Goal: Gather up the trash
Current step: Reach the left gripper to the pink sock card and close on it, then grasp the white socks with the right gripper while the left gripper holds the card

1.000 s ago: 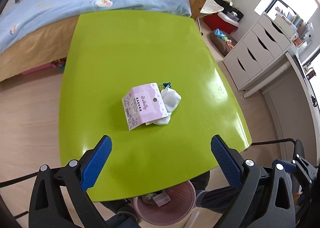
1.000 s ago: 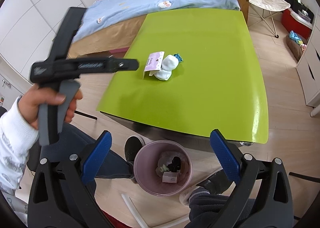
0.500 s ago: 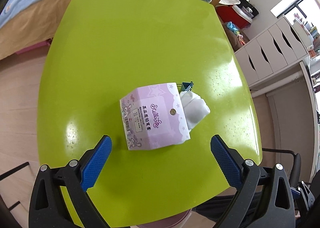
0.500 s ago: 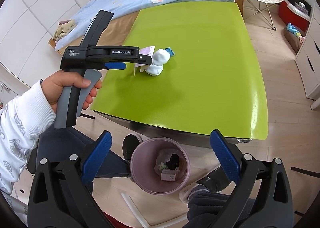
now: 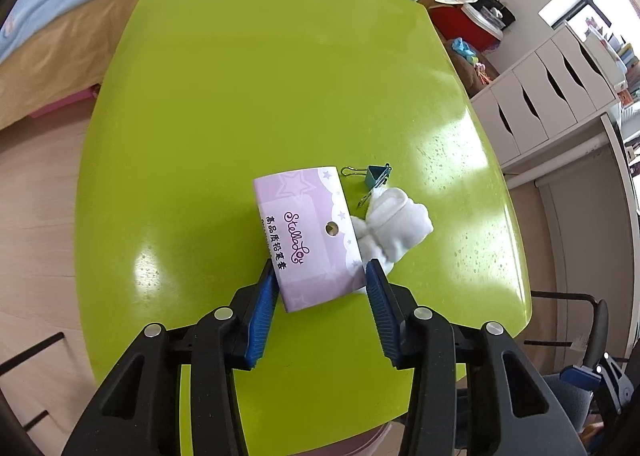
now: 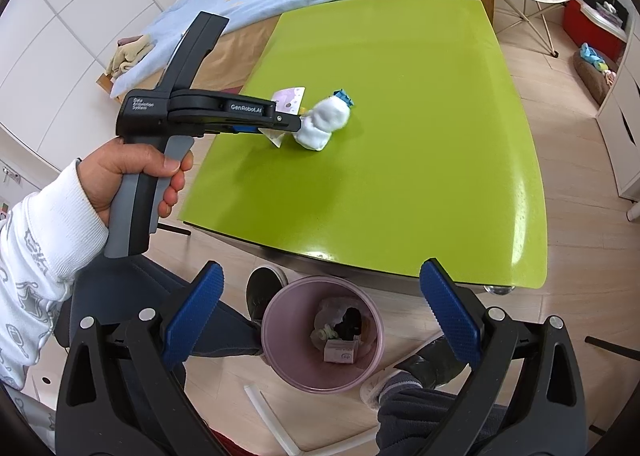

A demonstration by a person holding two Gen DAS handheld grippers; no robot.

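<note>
Our left hand-held gripper [image 5: 320, 276] has its ribbed blue pads against both side edges of the lilac paper card [image 5: 306, 232], grasping it on the glossy green surface [image 5: 240, 95]. A soft white wad [image 5: 394, 228] touches the card, beside a teal binder clip [image 5: 376, 174]. Our right hand-held gripper [image 6: 320, 304] hangs wide open, released, above the pink round bin [image 6: 322, 332] on the floor.

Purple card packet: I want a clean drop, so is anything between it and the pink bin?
Nothing visible blocks it. The left claw straddles the purple card packet; the pink bin stands open-topped below the table edge.
</note>
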